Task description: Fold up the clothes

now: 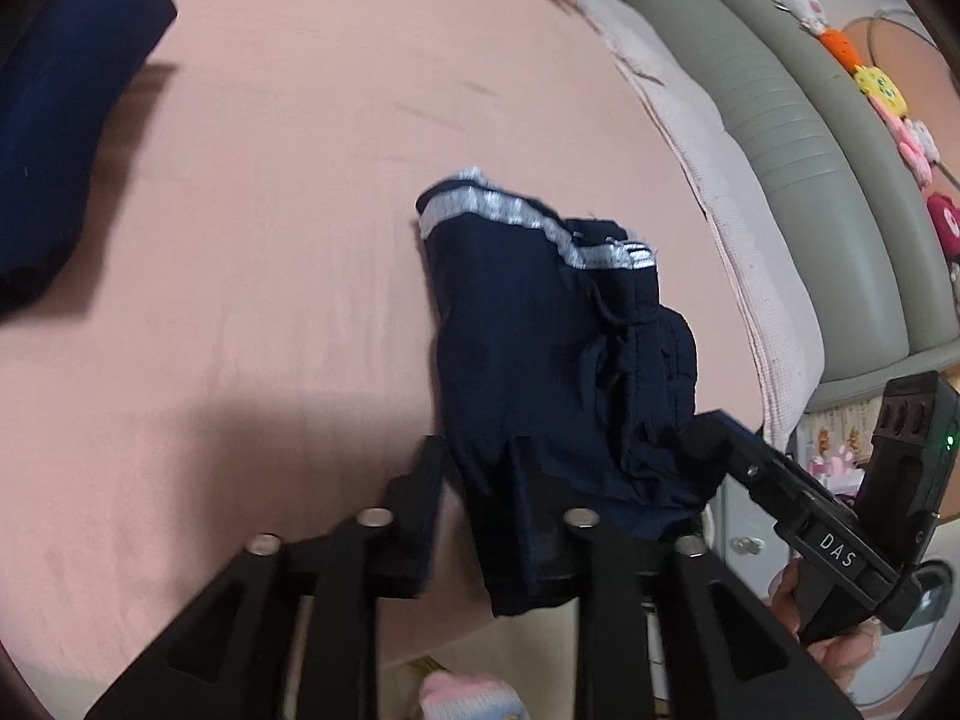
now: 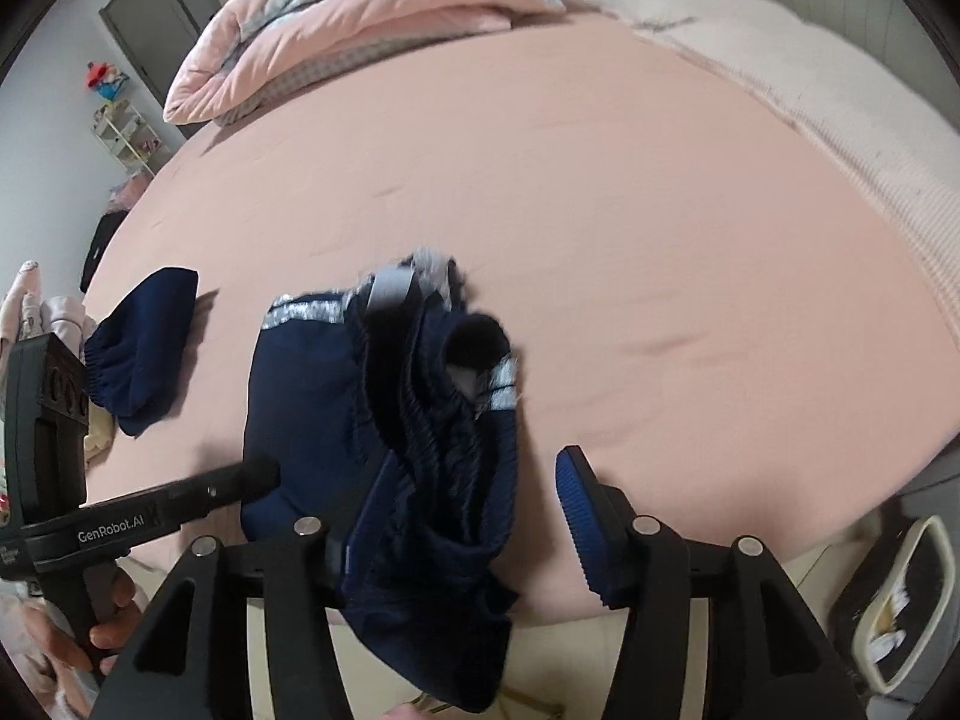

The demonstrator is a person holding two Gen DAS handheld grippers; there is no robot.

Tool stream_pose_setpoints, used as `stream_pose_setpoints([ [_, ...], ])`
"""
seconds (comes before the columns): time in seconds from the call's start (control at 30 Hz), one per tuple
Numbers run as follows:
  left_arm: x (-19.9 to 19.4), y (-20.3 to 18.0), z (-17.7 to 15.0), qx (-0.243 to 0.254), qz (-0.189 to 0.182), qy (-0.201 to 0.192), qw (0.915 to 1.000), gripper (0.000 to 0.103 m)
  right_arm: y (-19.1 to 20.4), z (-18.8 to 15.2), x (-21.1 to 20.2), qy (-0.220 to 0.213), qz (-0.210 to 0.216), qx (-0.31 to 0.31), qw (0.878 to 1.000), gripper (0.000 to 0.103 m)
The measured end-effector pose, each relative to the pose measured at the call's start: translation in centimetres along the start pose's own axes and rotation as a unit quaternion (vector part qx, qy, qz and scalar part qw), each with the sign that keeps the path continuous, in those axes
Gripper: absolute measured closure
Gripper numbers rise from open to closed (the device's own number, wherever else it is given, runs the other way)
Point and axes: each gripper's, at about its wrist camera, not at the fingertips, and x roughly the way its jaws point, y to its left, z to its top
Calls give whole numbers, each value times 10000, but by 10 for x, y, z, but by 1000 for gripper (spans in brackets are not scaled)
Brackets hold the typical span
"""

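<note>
1. The folded navy garment (image 2: 144, 348) lies at the far left of the pink bed (image 1: 270, 210); keep clear of it.
2. The navy shorts (image 1: 540, 360) with a silver stripe lie bunched at the bed's near edge, partly overhanging.
3. The left gripper (image 1: 477, 480) seems to have its fingers pinching the hem; motion blur leaves doubt. Hold taut.
4. The right gripper (image 2: 474, 504) has its fingers spread with cloth draped over its left finger; close on one layer before drawing the shorts flat.

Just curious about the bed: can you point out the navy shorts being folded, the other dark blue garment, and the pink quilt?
navy shorts (image 1: 516, 324), left wrist view, flat front panel.
other dark blue garment (image 2: 147, 330), right wrist view, middle.
pink quilt (image 2: 336, 30), right wrist view, folded top.
</note>
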Motion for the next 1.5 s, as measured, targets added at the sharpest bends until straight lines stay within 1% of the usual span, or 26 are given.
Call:
stream_pose_setpoints([
  [0.03, -1, 1, -1, -44, -117, 1, 9999, 54, 0, 1, -3, -58, -56, -54, 10000, 48],
  [0.07, -2, 1, -1, -80, -242, -9, 9997, 45, 1, 2, -6, -110, -112, -108, 9998, 48],
  [0.1, -3, 1, -2, -114, -294, -17, 9995, 44, 2, 3, -4, -113, -164, -166, 9997, 48],
  [0.17, -3, -1, -3, -75, -209, 3, 9998, 44, 5, 4, 0, -117, -268, -281, 9992, 48],
  [0.3, -3, -8, -10, 189, 15, -16, 9998, 44, 11, 6, 7, -125, -477, -512, 9975, 48],
  [0.4, 1, -12, -11, 238, 92, -30, 9997, 44, 15, 8, 13, -131, -634, -684, 9956, 48],
  [0.7, 8, -13, -9, 287, 101, -89, 9995, 44, 28, 12, 30, -150, -1095, -1198, 9866, 48],
  [0.77, 3, -10, -16, 380, 162, -98, 9991, 44, 28, 10, 25, -187, -1084, -1294, 9855, 48],
  [0.9, 2, -21, -17, 758, 513, -152, 9957, 44, 29, 7, 16, -261, -1062, -1485, 9828, 48],
  [0.93, -1, -25, -19, 931, 671, -249, 9931, 44, 29, 6, 14, -279, -1057, -1533, 9821, 48],
  [1.0, -8, -35, -25, 1321, 1029, -495, 9846, 44, 30, 5, 10, -316, -1046, -1629, 9806, 48],
  [1.1, -22, -43, -37, 1980, 1305, -869, 9676, 44, 30, 2, 3, -372, -1029, -1772, 9781, 48],
  [1.13, -24, -43, -40, 2093, 1372, -906, 9639, 44, 31, 1, 1, -390, -1024, -1819, 9772, 48],
  [1.27, -28, -43, -48, 2452, 1620, -972, 9509, 44, 31, -2, -8, -464, -1001, -2009, 9734, 48],
  [1.3, -29, -43, -51, 2540, 1682, -989, 9473, 44, 32, -3, -10, -482, -995, -2056, 9724, 45],
  [1.37, -30, -42, -52, 2583, 1792, -1016, 9438, 44, 32, -4, -15, -519, -984, -2150, 9703, 42],
  [1.43, -31, -48, -55, 2643, 1916, -1068, 9392, 44, 33, -6, -19, -556, -978, -2250, 9678, 42],
  [1.5, -29, -48, -57, 2766, 2098, -1054, 9319, 44, 36, -14, -19, -594, -1078, -2492, 9606, 42],
])
